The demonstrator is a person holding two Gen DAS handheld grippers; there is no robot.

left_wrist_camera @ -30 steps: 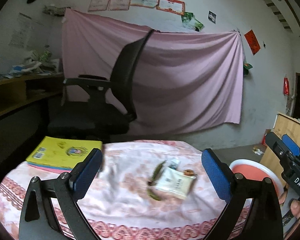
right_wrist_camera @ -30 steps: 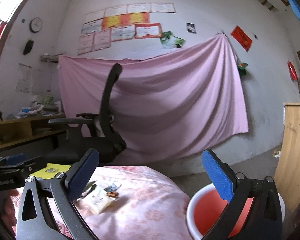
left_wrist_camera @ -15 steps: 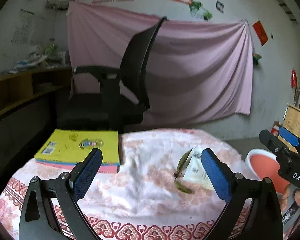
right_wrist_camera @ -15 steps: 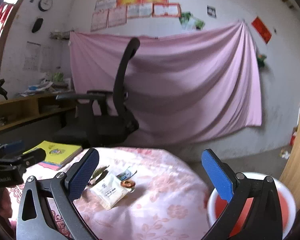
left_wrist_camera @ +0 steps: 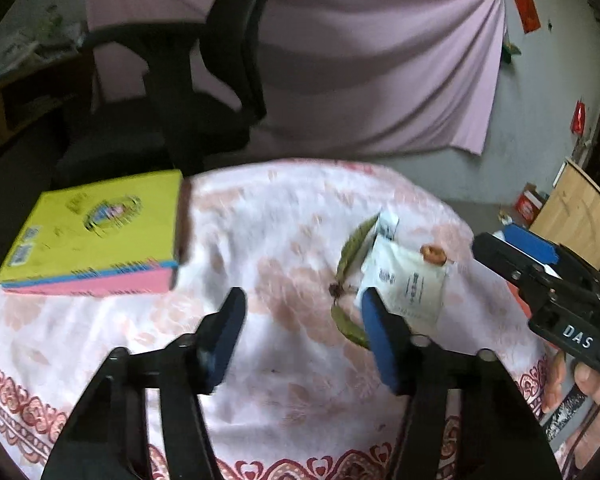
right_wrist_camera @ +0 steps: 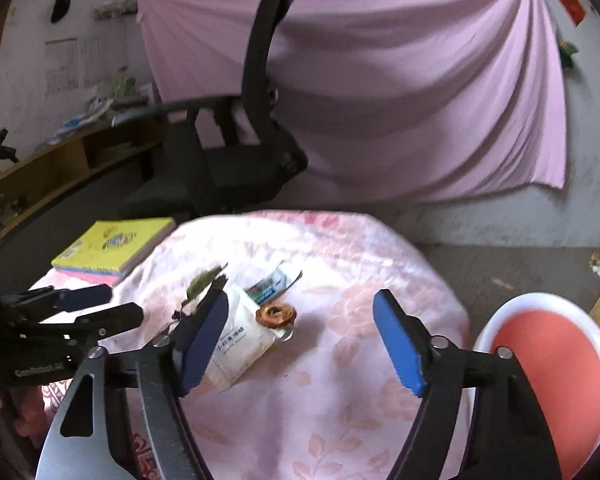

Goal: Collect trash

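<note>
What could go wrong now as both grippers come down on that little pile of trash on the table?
1. The white packet, leaves and small brown ring overlap, so a pinch could grab one and scatter the rest.
2. The left gripper and right gripper, whose jaws have just been closing with nothing held, aim at one pile and could collide.
3. The loose tablecloth might bunch up in a low pinch.

A white tablecloth printed with pale pink flowers and a red heart-patterned border lies under a white packet with dark lettering, olive-green leaves and a brown-orange ring-shaped snack. A yellow-covered book shows pink and blue edges. Blue pads line black gripper frames. Behind stand a black office chair and a pink hanging sheet; a bin is red inside, white-rimmed.
</note>
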